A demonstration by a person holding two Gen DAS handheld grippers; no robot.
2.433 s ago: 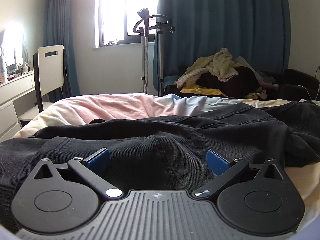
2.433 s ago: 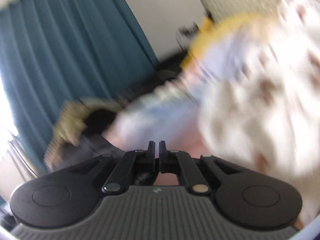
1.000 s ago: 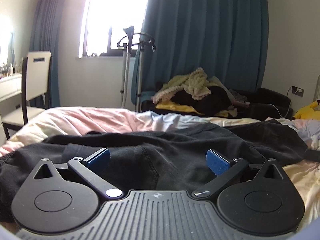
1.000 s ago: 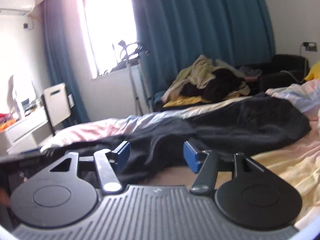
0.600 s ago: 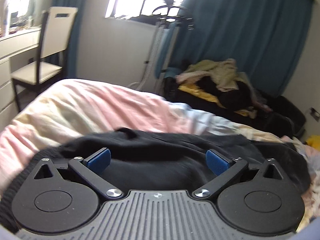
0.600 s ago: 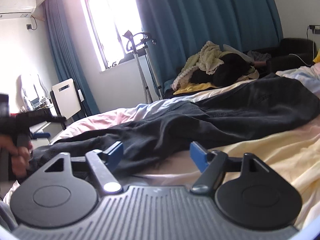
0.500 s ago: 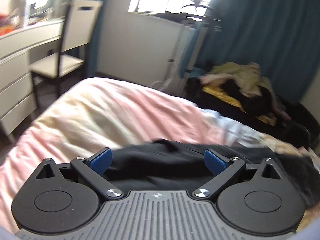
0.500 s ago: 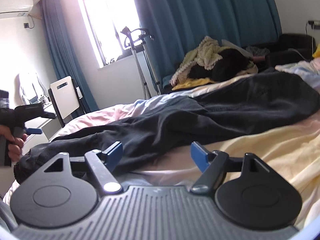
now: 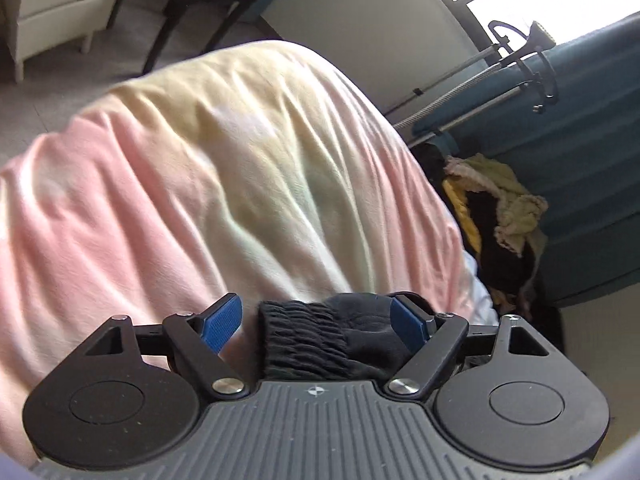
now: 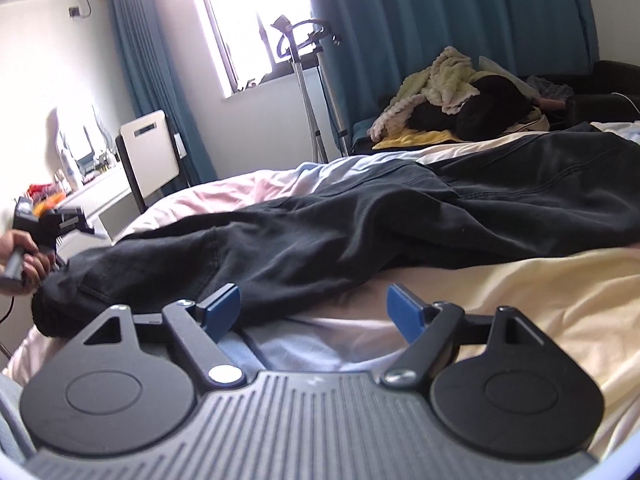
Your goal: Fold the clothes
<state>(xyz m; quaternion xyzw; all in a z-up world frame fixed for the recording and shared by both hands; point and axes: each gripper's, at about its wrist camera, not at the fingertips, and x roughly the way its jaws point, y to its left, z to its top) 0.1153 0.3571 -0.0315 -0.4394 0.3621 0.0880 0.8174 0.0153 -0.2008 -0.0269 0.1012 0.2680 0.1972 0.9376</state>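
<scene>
Black trousers (image 10: 360, 232) lie stretched across the bed from far right to near left. My left gripper (image 9: 316, 320) is open, its jaws standing either side of the trousers' ribbed black cuff (image 9: 304, 336), which lies between the blue pads. In the right wrist view the left gripper (image 10: 48, 220) shows at the far left, held by a hand at the trousers' end. My right gripper (image 10: 316, 308) is open and empty, low over the sheet just in front of the trousers' near edge.
The bed is covered by a pink and pale yellow sheet (image 9: 224, 168). A chair (image 10: 150, 160) and white dresser (image 10: 92, 196) stand at the left. A garment steamer stand (image 10: 304, 80) and a sofa piled with clothes (image 10: 452, 92) stand beyond the bed by blue curtains.
My left gripper has swung down and left to the trousers' cuff at the bed's end, which now lies between its jaws. My right gripper opened earlier and has settled low near the trousers.
</scene>
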